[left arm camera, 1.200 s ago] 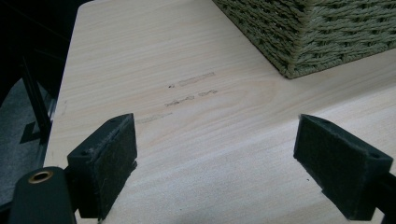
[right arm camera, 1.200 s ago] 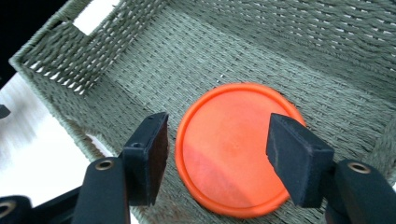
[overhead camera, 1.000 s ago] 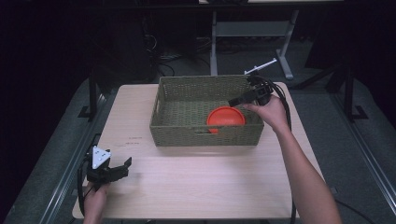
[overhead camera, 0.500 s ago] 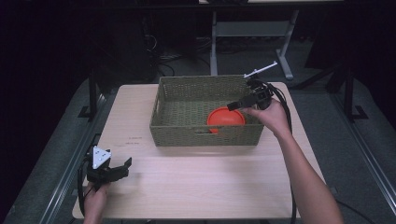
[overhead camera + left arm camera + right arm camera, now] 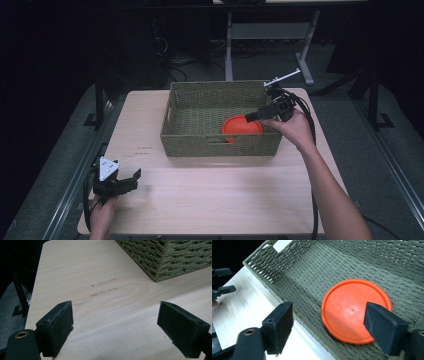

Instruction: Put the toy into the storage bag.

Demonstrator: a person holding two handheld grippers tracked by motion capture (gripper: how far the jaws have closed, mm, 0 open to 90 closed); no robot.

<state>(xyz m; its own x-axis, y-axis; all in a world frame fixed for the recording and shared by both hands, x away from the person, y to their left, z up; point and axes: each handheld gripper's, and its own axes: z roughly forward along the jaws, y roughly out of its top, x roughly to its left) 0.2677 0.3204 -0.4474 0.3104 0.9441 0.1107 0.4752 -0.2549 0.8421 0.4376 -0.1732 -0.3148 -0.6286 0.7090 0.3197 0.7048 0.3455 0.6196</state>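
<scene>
An orange round disc [image 5: 241, 126] [image 5: 355, 310] lies flat on the floor of a woven olive basket [image 5: 220, 85] [image 5: 274, 262], near its front right corner. My right gripper [image 5: 255, 116] [image 5: 329, 315] hovers over the basket's right end, pointing down at the disc. Its jaws have just been opening and stand wide apart, with no pad touching the disc below. My left gripper [image 5: 132, 177] [image 5: 115, 322] rests low at the table's front left corner, open, with bare wood between its pads. In the right gripper view it is also far off at the left edge [image 5: 223, 288].
The light wooden table [image 5: 210, 195] has faint marks [image 5: 105, 282] left of the basket. The basket's corner [image 5: 160, 267] rises ahead of the left gripper. A grey desk frame [image 5: 270, 30] and dark floor lie beyond the table.
The right gripper has shifted slightly above the basket's right end. The orange disc lies in the same spot. The left gripper has stayed where it was.
</scene>
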